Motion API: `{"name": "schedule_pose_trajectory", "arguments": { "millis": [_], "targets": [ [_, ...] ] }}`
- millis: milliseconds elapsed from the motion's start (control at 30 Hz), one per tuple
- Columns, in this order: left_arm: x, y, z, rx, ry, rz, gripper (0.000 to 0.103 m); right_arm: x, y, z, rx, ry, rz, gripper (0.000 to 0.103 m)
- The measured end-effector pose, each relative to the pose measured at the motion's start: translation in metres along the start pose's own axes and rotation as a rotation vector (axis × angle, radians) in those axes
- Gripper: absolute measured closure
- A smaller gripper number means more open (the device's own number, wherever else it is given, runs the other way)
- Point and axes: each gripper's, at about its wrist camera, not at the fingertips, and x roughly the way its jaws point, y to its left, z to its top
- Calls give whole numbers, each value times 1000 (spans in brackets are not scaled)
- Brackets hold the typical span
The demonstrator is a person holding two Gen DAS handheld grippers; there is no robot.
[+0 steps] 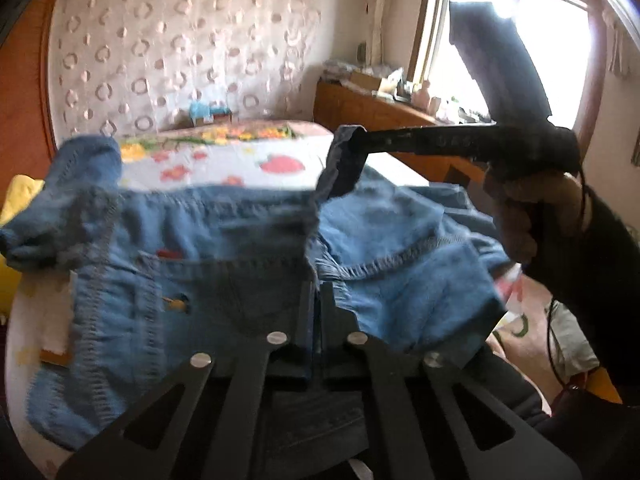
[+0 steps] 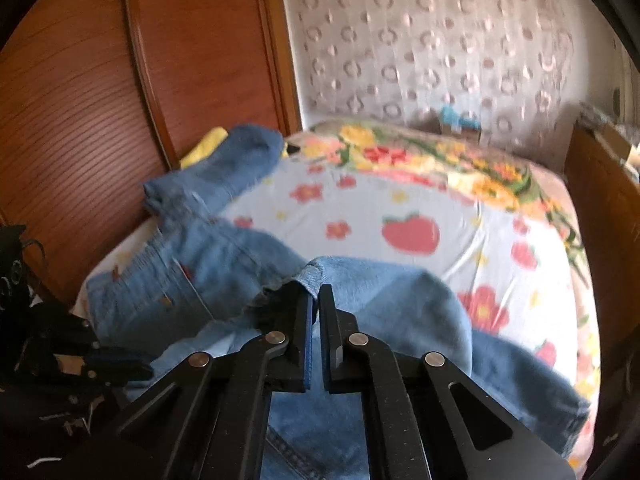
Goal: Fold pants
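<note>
Blue denim pants [image 1: 224, 240] lie bunched on a bed with a floral sheet [image 1: 248, 160]. My left gripper [image 1: 316, 292] is shut on a fold of the denim near the waistband and back pocket. My right gripper [image 2: 316, 296] is shut on a denim edge and lifts it above the bed. In the left wrist view the right gripper [image 1: 348, 152] shows held by a hand, its tip clamping a raised dark fold of the pants. One leg [image 2: 224, 168] trails toward the far left of the bed.
A wooden wardrobe [image 2: 100, 80] stands close on the left. A patterned curtain [image 2: 440, 40] hangs behind the bed. A wooden sideboard [image 1: 372, 108] with clutter sits under a bright window [image 1: 520, 40]. A yellow cloth [image 1: 16, 208] lies at the bed's left edge.
</note>
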Motion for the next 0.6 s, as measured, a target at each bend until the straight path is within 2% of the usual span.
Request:
{"name": "schedule_pose_trajectory", "arguments": {
  "millis": [233, 400, 600],
  "targets": [
    [-47, 15, 9, -15, -93, 17, 103, -21, 34, 36, -77, -83, 18, 103],
    [-78, 36, 7, -41, -146, 67, 103, -24, 67, 61, -139, -112, 55, 103],
    [-104, 75, -6, -116, -171, 154, 103, -3, 118, 84, -221, -124, 113, 103]
  ]
}}
